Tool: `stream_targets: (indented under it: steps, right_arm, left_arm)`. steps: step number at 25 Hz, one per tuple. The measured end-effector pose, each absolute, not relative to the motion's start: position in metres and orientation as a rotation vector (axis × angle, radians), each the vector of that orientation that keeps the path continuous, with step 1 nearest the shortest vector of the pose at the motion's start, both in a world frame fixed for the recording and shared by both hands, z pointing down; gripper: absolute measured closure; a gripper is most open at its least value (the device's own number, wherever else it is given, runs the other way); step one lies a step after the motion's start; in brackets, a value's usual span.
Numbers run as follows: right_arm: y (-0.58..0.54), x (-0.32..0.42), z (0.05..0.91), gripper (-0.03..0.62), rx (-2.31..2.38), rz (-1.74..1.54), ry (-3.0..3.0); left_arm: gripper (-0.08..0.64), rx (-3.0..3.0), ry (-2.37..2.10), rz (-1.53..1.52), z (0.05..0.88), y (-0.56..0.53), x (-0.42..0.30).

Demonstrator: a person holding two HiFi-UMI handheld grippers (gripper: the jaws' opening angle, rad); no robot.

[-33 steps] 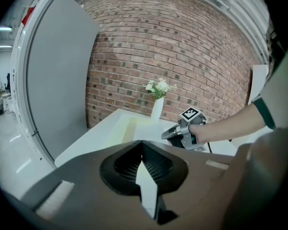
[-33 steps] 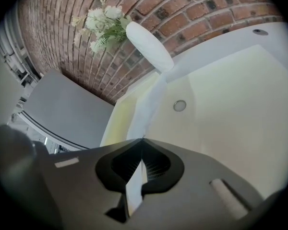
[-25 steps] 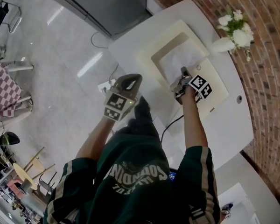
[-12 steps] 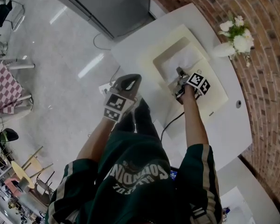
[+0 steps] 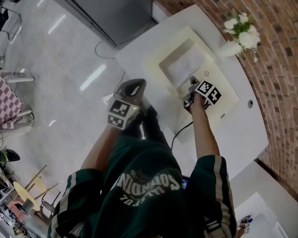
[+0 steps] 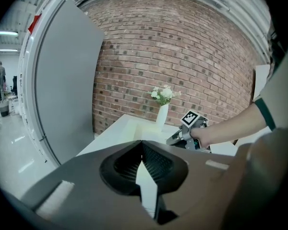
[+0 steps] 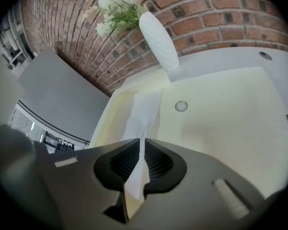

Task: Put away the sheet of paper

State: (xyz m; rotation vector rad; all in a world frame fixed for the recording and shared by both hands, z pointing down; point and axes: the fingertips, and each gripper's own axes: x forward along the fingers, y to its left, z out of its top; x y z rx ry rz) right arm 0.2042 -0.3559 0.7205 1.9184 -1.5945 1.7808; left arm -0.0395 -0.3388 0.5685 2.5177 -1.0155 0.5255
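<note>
**Right hand-held gripper pinching one sheet of paper over a cream tray**

The right hand-held gripper is clamped on the near end of a sheet of paper. Its own view shows the ribbed pads closed tight on the white strip, which sticks out both above and below the jaws. The paper is plain white and thin. It is crumpled into a narrow fold where it is gripped and widens as it runs away towards 12 o'clock.

The left hand-held gripper is at 9 o'clock from the right one, off the table's edge and above the shiny floor. Its jaws are together with nothing between them.

Counted: two hand-held grippers, one sheet, one tray, one vase.

The far part of the sheet lies in the rectangular recess of a cream tray, which rests on a white table. Nothing but the sheet can be seen in the recess. A small ring is set in the tray's flat part, at 3 o'clock from the paper.

At 2 o'clock from the tray, a white vase holds white flowers. Behind it rises a red brick wall. A grey panel stands at 11 o'clock from the table.
</note>
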Motion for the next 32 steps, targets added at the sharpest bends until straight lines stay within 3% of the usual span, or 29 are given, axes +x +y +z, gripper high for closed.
stream_targets:
  steps: [3, 19, 32]
  right_arm:
    - [-0.348, 0.208, 0.703, 0.591, 1.971, 1.679, -1.651]
    - [-0.331, 0.202, 0.599, 0.592, 2.013, 1.036, -1.945]
    - [-0.329, 0.184, 0.571, 0.592, 1.964, 0.873, -2.032]
  left_arm:
    - [0.549, 2.547, -0.989, 0.519, 0.563, -0.34, -0.032]
    - [0.549, 2.641, -0.965, 0.468, 0.529, -0.332, -0.007]
    - [0.549, 2.665, -0.995, 0.436, 0.513, -0.331, -0.009]
